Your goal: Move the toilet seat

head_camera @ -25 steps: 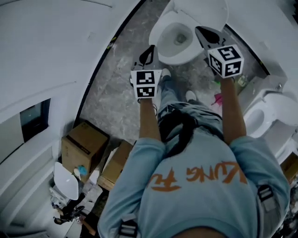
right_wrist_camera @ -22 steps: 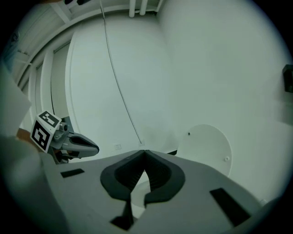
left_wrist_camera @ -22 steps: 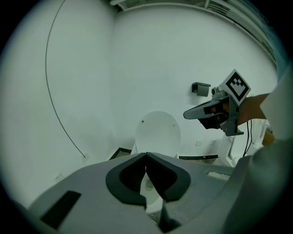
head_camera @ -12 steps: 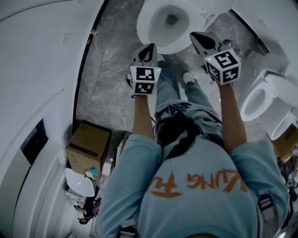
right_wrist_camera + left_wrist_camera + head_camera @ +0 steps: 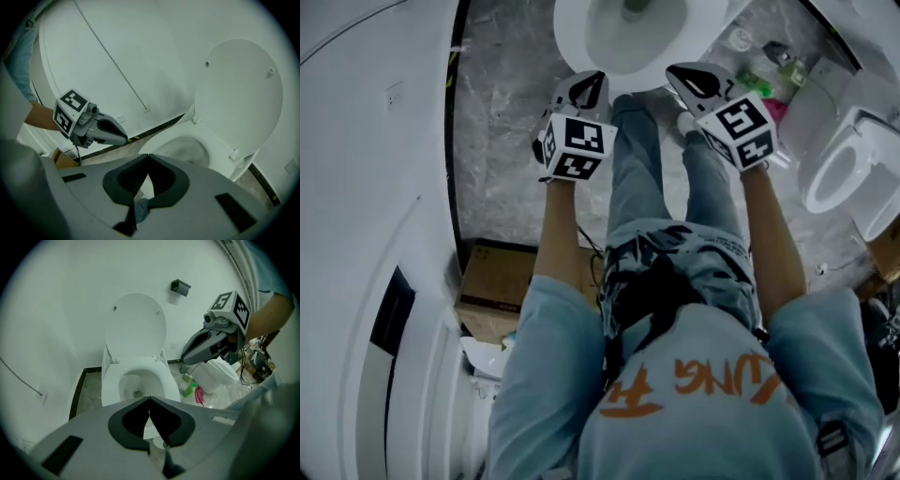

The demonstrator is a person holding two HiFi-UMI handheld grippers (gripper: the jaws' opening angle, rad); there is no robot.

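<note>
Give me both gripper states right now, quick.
Left gripper: closed, holding nothing.
Right gripper: closed, holding nothing.

toilet (image 5: 111, 383): white
floor (image 5: 502, 141): grey with swirls
my shirt (image 5: 694, 412): light blue, orange letters
my left tool (image 5: 592, 82): grey, black-and-white squares
box (image 5: 492, 286): brown

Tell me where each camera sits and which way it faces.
Head view: on the person's head, looking down at the toilet; back, arms, legs, left gripper, right gripper show.
Left gripper view: on that gripper, facing the toilet, lid up; its shut jaws show.
Right gripper view: likewise, from the other side; its shut jaws show.
Shared: each gripper view shows the other gripper.
</note>
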